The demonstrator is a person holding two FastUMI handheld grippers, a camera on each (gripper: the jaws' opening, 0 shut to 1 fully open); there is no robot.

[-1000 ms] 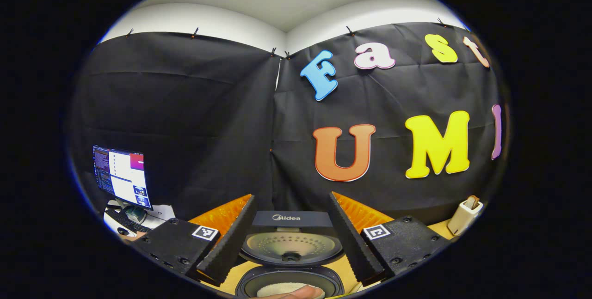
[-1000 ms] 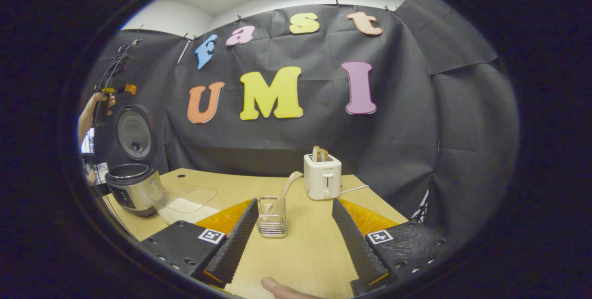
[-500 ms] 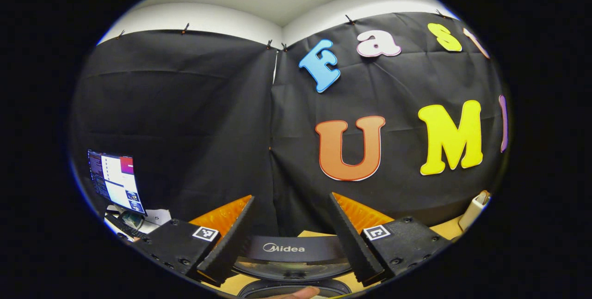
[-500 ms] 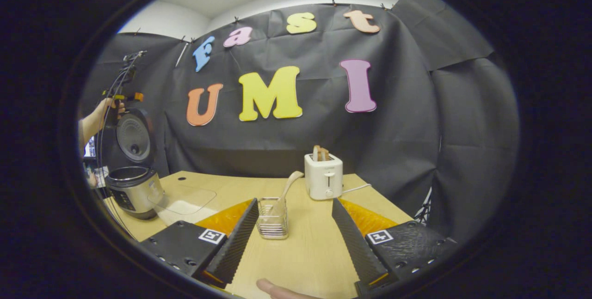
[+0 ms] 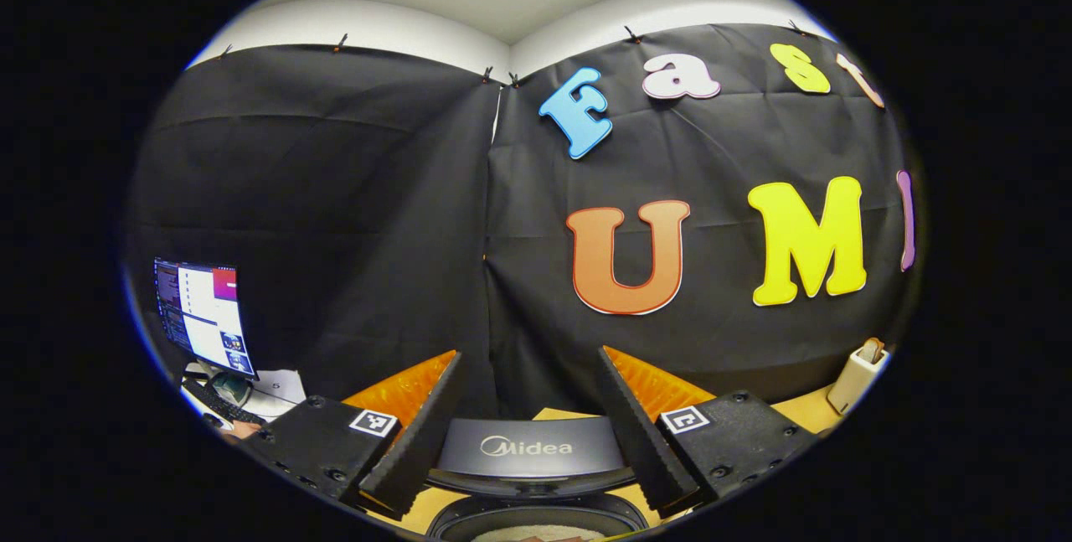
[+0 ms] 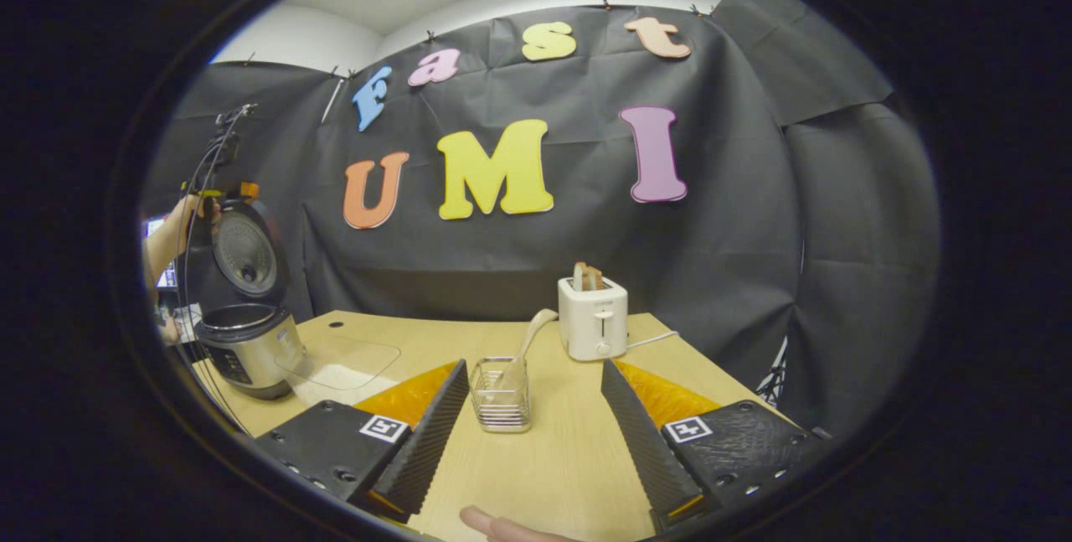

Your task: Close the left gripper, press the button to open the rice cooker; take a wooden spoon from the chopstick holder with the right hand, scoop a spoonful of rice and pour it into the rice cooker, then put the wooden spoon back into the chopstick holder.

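- Wooden spoon [image 6: 521,351] leans in the wire chopstick holder [image 6: 500,394], which stands on the table [image 6: 553,458] just beyond the spread fingers of the right gripper [image 6: 529,433] (nothing between them).
- Rice cooker [image 6: 244,332], lid up, sits far off the left finger.
- Left gripper [image 5: 526,433], fingers apart, frames the raised lid [image 5: 529,448].
- Toaster [image 6: 594,318] stands behind the holder.
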